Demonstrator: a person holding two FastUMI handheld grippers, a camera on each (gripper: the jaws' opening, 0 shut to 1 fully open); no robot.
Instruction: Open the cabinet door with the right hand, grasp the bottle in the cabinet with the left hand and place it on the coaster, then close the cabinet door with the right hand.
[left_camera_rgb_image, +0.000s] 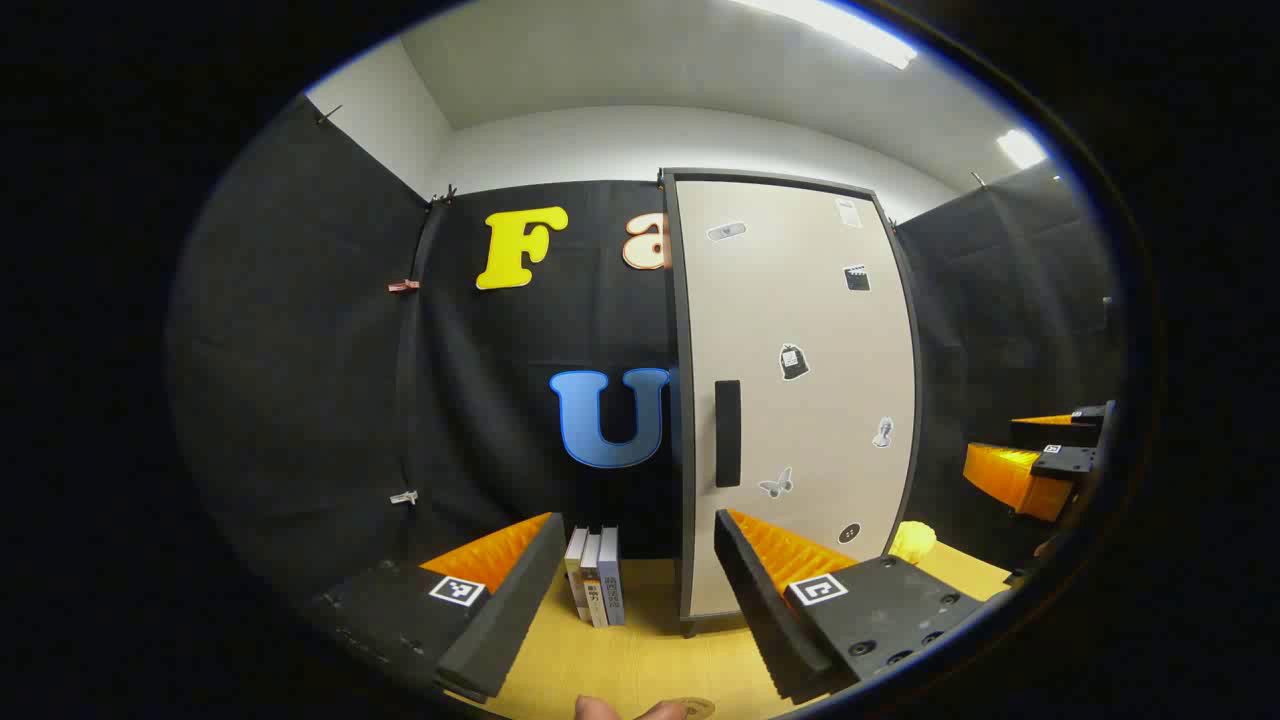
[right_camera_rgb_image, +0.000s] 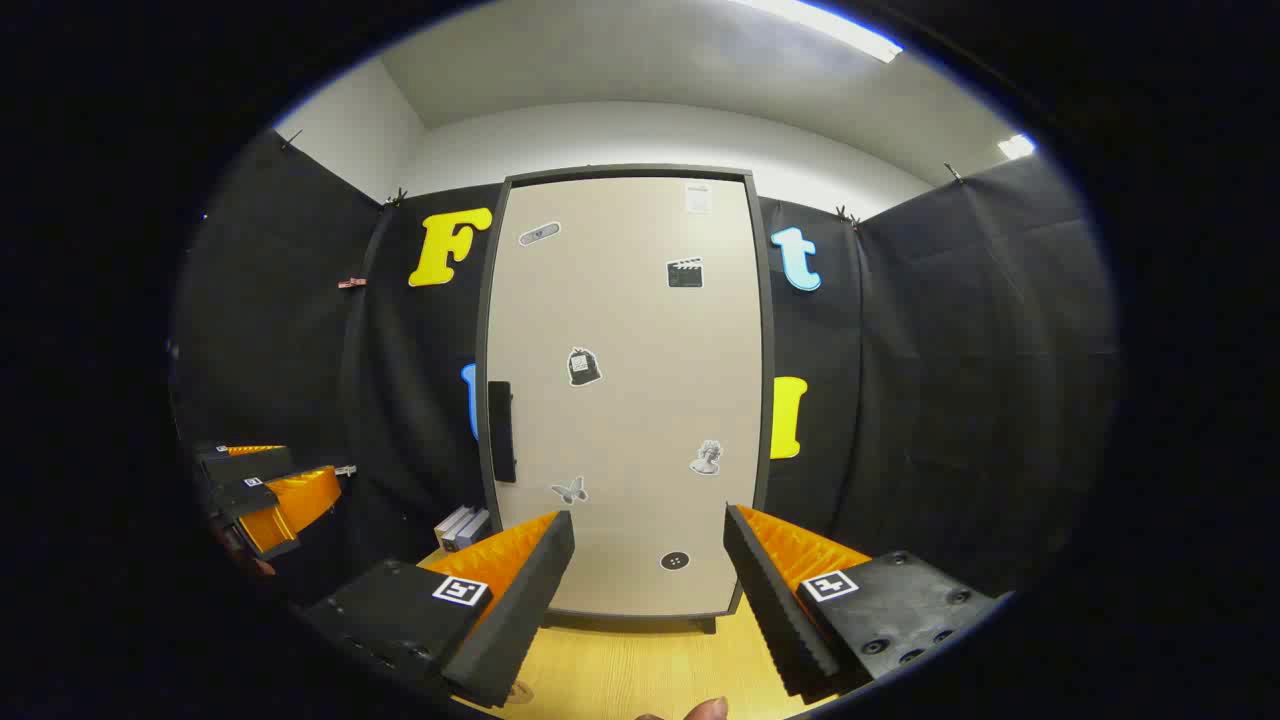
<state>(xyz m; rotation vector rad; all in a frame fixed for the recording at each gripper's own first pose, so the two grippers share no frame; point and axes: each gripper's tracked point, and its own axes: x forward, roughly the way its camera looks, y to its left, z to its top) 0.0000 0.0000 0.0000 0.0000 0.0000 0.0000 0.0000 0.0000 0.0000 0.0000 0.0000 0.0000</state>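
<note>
A tall beige cabinet (left_camera_rgb_image: 800, 400) (right_camera_rgb_image: 625, 390) stands on the wooden table, its door shut and dotted with small stickers. A dark vertical handle (left_camera_rgb_image: 727, 433) (right_camera_rgb_image: 500, 430) sits on the door's left edge. My left gripper (left_camera_rgb_image: 640, 600) is open, some way in front of the cabinet's left edge. My right gripper (right_camera_rgb_image: 650, 590) is open too, facing the door's lower middle from a short distance. The left gripper view catches the right gripper (left_camera_rgb_image: 1040, 465) at the far right. In the right gripper view the left gripper (right_camera_rgb_image: 265, 490) is at the far left.
Three books (left_camera_rgb_image: 595, 588) (right_camera_rgb_image: 460, 527) stand upright left of the cabinet. A small yellow object (left_camera_rgb_image: 912, 540) sits on the table (left_camera_rgb_image: 640, 670) by the cabinet's right side. A round disc (left_camera_rgb_image: 695, 708) lies at the near table edge. Black cloth walls close in the booth.
</note>
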